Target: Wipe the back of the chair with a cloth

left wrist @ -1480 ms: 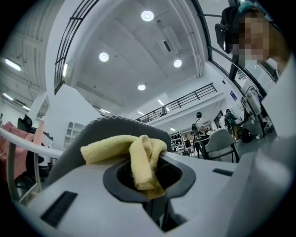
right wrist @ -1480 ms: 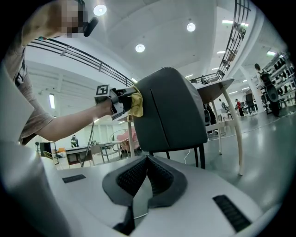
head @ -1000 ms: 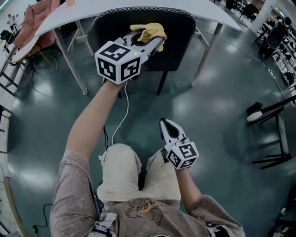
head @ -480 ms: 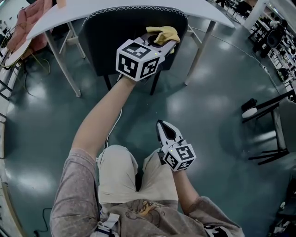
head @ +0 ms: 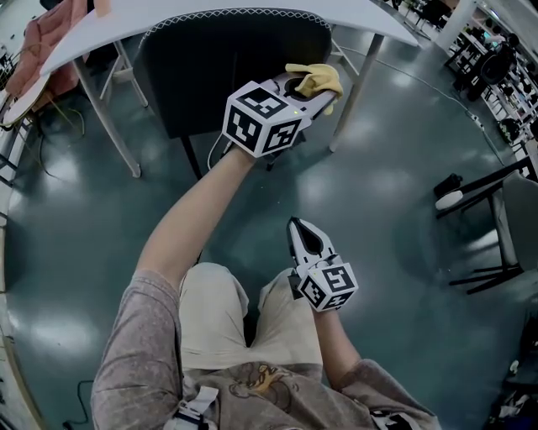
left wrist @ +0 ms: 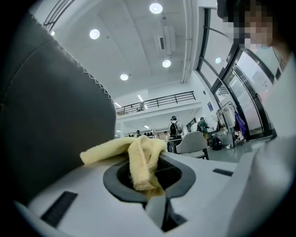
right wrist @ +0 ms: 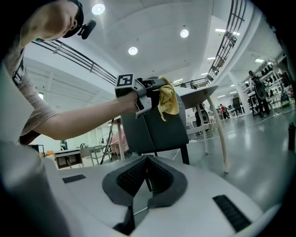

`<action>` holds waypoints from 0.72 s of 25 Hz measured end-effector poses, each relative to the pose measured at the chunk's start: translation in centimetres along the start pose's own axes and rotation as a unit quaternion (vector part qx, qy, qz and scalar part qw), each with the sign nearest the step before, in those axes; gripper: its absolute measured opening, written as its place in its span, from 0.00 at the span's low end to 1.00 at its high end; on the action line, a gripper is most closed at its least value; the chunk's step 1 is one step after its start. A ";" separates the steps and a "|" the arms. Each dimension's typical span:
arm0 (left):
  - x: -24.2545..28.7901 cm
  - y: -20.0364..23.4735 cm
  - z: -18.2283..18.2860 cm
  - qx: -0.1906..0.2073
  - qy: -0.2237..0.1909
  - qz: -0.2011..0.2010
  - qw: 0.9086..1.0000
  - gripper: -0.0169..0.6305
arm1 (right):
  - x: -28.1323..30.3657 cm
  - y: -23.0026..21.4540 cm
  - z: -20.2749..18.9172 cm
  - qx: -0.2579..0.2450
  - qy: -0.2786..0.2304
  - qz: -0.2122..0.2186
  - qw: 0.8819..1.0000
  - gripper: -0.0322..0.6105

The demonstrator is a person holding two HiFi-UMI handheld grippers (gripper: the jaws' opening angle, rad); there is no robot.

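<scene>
In the head view the tabletop (head: 361, 17) hides the seat of the chair (head: 227, 76), and the cloth (head: 316, 80) covers the tips of the left tongs (head: 309, 94). In the left gripper view the chair back is cut off by the left edge, and the lower end of the cloth goes out of sight between the closed jaws. The people (left wrist: 175, 127) far behind are too small to tell apart. A pink thing (head: 46, 42) is cut off at the upper left of the head view.

No legible text, labels or numbers.
</scene>
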State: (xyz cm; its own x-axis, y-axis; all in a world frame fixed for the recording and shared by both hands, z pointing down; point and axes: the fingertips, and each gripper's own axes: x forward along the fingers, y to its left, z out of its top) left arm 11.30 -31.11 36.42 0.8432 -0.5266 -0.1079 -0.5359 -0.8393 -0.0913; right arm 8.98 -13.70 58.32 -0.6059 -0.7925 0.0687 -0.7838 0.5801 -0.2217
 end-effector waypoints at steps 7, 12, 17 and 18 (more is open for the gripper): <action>-4.3 0.1 0.6 -0.026 -0.029 0.020 0.999 0.13 | -0.1 -0.1 -0.7 0.008 0.002 0.002 1.000 0.08; -9.8 1.2 0.2 -0.039 -0.048 0.061 0.996 0.13 | -0.2 0.5 -0.7 0.008 0.001 0.012 1.000 0.08; -15.4 2.5 -0.9 -0.028 -0.031 0.107 0.993 0.13 | -0.5 0.0 -0.6 0.007 0.003 0.011 1.000 0.08; -16.4 2.8 -1.2 -0.027 -0.028 0.117 0.992 0.13 | -0.6 -0.1 -0.6 0.007 0.004 0.011 1.000 0.08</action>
State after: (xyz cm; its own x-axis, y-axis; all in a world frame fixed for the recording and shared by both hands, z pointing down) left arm -3.99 -24.97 39.08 0.6921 -0.7001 -0.1756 -0.7117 -0.7024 -0.0044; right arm 9.29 -13.20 58.93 -0.6238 -0.7784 0.0706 -0.7684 0.5943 -0.2375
